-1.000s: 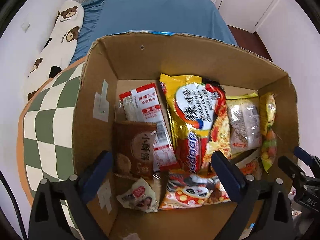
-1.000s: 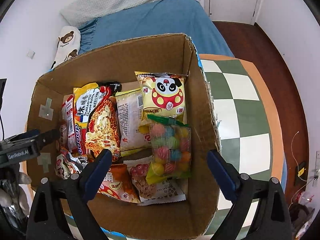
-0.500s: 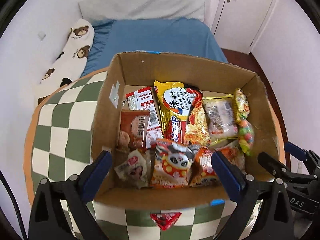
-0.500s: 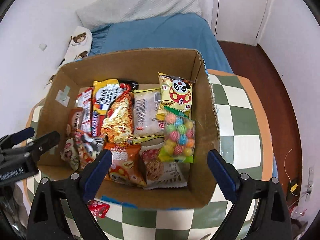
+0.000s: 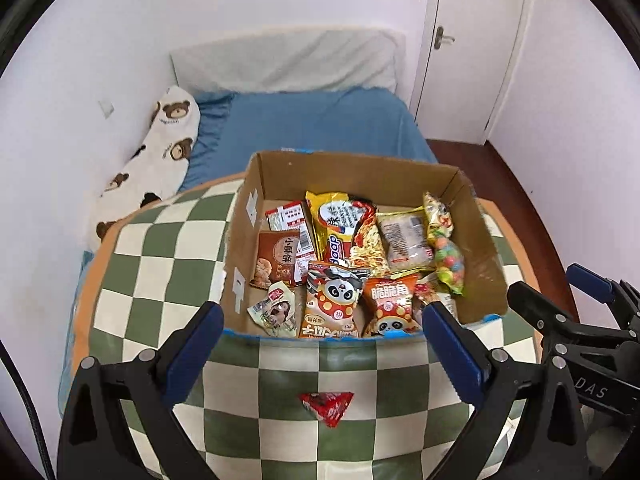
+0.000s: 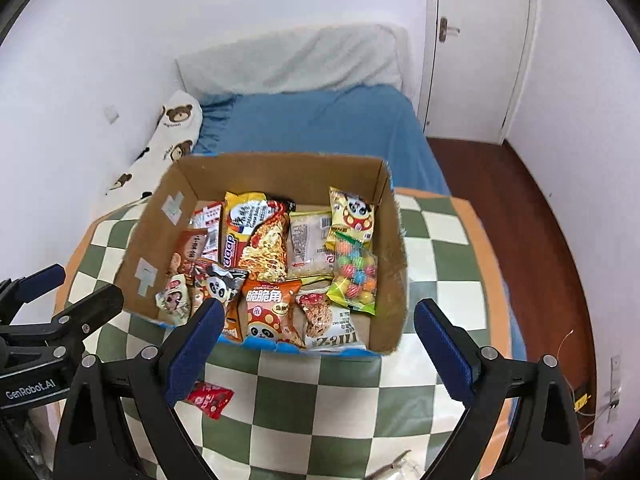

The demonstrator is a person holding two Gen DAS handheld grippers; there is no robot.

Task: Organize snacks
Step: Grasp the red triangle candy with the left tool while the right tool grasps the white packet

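A cardboard box (image 5: 444,182) (image 6: 156,236) stands on the green-and-white checked table (image 5: 160,264) (image 6: 440,264), filled with several snack packets: a yellow-red noodle pack (image 5: 344,228) (image 6: 256,236), panda snack bags (image 5: 334,300) (image 6: 268,310), a bag of coloured candy balls (image 5: 450,260) (image 6: 354,274). One small red packet (image 5: 327,407) (image 6: 210,398) lies on the table in front of the box. My left gripper (image 5: 324,352) is open and empty, above the table short of the box. My right gripper (image 6: 316,344) is open and empty too, level with the box's near wall.
Behind the table is a bed with a blue sheet (image 5: 312,124) and a bear-print pillow (image 5: 160,148). A white door (image 5: 472,40) and dark wooden floor (image 6: 532,216) lie to the right. A cable (image 6: 580,396) trails on the floor at right.
Both grippers have pulled back and up from over the box, so the whole box and table now show. The red packet in front of the box has come into view.
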